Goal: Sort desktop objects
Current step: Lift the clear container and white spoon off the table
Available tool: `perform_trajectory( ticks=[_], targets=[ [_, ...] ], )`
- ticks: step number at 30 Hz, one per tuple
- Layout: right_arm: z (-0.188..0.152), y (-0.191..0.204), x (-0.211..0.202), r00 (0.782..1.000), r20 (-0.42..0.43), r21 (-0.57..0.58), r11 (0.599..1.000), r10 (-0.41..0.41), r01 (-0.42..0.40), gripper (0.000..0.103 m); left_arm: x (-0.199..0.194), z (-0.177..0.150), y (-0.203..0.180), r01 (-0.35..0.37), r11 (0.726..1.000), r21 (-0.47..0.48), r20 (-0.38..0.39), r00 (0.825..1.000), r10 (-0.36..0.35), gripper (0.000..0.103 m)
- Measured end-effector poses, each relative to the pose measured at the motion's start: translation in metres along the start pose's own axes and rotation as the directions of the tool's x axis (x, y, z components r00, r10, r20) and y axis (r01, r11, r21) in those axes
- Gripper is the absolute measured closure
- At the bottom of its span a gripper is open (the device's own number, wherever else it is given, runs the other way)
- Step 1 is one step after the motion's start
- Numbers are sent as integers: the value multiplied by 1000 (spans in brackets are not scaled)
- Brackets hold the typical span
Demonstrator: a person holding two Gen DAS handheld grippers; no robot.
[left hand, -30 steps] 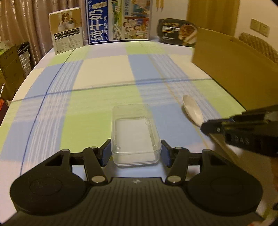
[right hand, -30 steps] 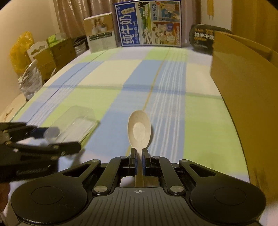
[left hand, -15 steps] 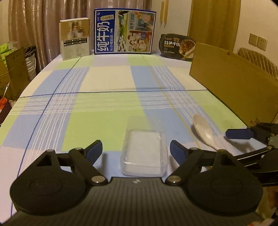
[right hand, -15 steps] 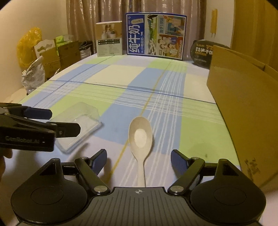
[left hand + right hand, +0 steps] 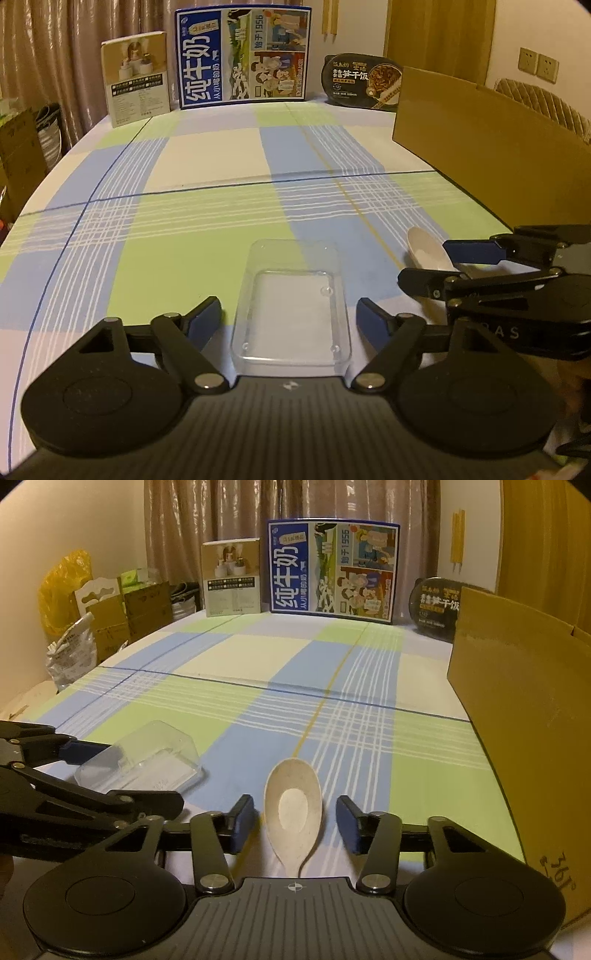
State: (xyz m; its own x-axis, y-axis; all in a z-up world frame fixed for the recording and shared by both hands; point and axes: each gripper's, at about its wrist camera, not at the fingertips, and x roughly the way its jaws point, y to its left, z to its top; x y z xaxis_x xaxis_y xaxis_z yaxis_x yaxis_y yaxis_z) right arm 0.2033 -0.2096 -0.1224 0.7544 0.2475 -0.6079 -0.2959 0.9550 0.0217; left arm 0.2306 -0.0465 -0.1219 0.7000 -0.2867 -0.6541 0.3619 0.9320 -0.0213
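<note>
Both grippers moved: we recorded left gripper and right gripper fingers spread wide, straddling untouched the clear box and spoon on counter; cardboard box bordered right.

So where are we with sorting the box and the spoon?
Nothing looks sorted yet. The clear plastic box and the spoon both lie on the checked tablecloth. In hand: nothing. The left gripper is open around the box and the right gripper is open around the spoon. Still left: grasp each and move it, perhaps to the cardboard box on the right.
</note>
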Motion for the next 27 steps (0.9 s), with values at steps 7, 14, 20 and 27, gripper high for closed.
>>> perform_trajectory(
  ticks=[7,14,20,27],
  targets=[
    [2,1,2,1000,2,-21,1000,6,-6,67,2,2,0,-12,1000,10,14,1000,11,50],
    [2,5,2,1000,0,-36,999,-1,1,73,2,2,-1,-13,1000,16,15,1000,12,51],
    [3,5,2,1000,-2,-27,1000,-13,13,73,2,4,-2,-10,1000,13,9,1000,10,51],
    [5,-2,-7,1000,0,-5,1000,-26,26,74,-1,4,-4,4,1000,17,15,1000,-5,51]
  ],
)
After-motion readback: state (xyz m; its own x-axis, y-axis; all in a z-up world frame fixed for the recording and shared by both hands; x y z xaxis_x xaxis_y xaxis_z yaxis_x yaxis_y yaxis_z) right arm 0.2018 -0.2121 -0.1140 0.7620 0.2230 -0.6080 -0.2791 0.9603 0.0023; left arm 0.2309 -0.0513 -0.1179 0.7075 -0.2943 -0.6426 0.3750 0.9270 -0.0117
